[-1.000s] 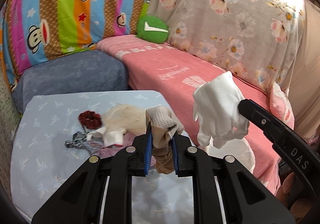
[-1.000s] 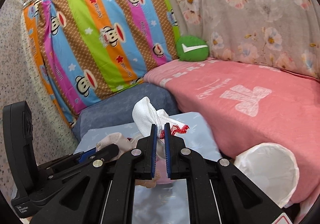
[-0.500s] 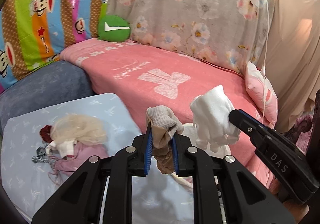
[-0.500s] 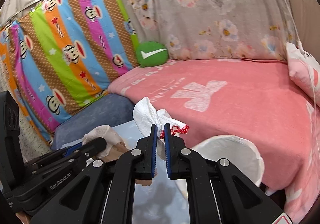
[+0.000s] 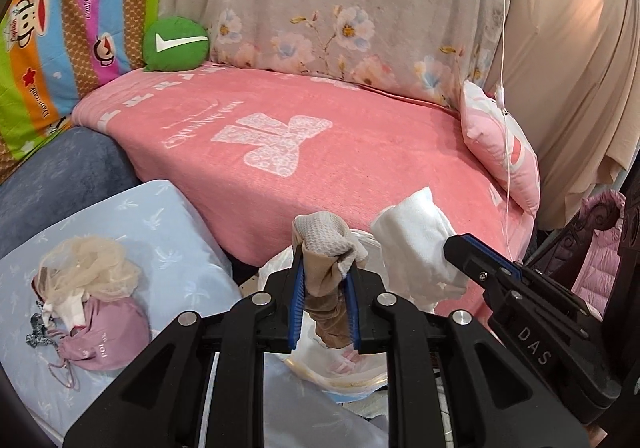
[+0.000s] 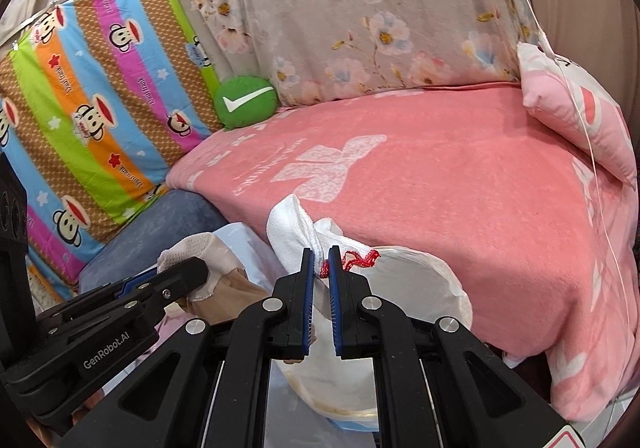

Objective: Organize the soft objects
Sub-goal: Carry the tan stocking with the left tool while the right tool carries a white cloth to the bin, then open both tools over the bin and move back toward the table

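Beige stocking (image 5: 325,280) hanging pinched in left gripper (image 5: 324,308); right gripper (image 6: 320,288) clamping white cloth (image 6: 296,236), both poised for dropping into white basket (image 6: 432,280).

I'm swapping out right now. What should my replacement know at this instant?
Left claw: shut on a beige stocking.
Right claw: shut on a white cloth with red trim.
Both hang over the open white basket beside the pink bed.
Done: two items lifted.
Left: drop both in, then fetch the pile on the blue cushion.
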A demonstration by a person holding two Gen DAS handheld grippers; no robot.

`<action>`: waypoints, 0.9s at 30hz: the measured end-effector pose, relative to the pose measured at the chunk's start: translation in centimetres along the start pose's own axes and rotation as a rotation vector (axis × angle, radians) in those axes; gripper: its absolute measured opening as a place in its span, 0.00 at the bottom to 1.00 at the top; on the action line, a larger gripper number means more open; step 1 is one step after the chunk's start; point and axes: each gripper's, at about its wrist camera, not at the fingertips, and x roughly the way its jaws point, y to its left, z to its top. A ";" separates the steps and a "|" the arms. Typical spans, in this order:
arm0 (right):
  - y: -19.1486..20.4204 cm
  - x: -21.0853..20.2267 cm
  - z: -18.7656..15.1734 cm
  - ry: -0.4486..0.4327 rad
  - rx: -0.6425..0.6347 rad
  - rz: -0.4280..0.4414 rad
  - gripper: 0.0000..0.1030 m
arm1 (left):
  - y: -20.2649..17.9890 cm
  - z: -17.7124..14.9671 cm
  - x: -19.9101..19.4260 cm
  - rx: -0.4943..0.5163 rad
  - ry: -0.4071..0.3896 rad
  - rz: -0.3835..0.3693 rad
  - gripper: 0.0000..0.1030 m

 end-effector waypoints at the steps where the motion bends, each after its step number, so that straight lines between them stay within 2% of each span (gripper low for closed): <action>1: -0.1 0.2 0.0 0.003 0.002 -0.004 0.07 | -0.1 -0.1 0.3 0.003 0.004 0.001 0.19; 4: -0.8 0.8 0.0 0.011 0.011 -0.017 0.08 | -0.3 -0.1 1.1 0.007 0.012 0.008 0.26; 6: -1.1 1.2 0.1 0.017 0.016 -0.026 0.09 | -0.3 -0.1 1.5 0.010 0.012 0.014 0.36; 7: -1.2 1.4 0.0 0.020 0.016 -0.030 0.11 | -0.3 -0.1 1.7 0.010 0.011 0.019 0.48; 8: -1.3 1.5 0.0 0.018 0.019 -0.038 0.12 | -0.3 -0.1 1.8 0.009 0.005 0.027 0.57; 11: -1.6 1.7 0.0 0.018 0.029 -0.042 0.12 | -0.4 0.0 2.0 0.015 -0.004 0.046 0.66; 27: 0.6 1.9 -0.7 0.033 -0.007 -0.034 0.28 | 2.2 -0.4 1.7 -0.060 0.019 0.080 0.66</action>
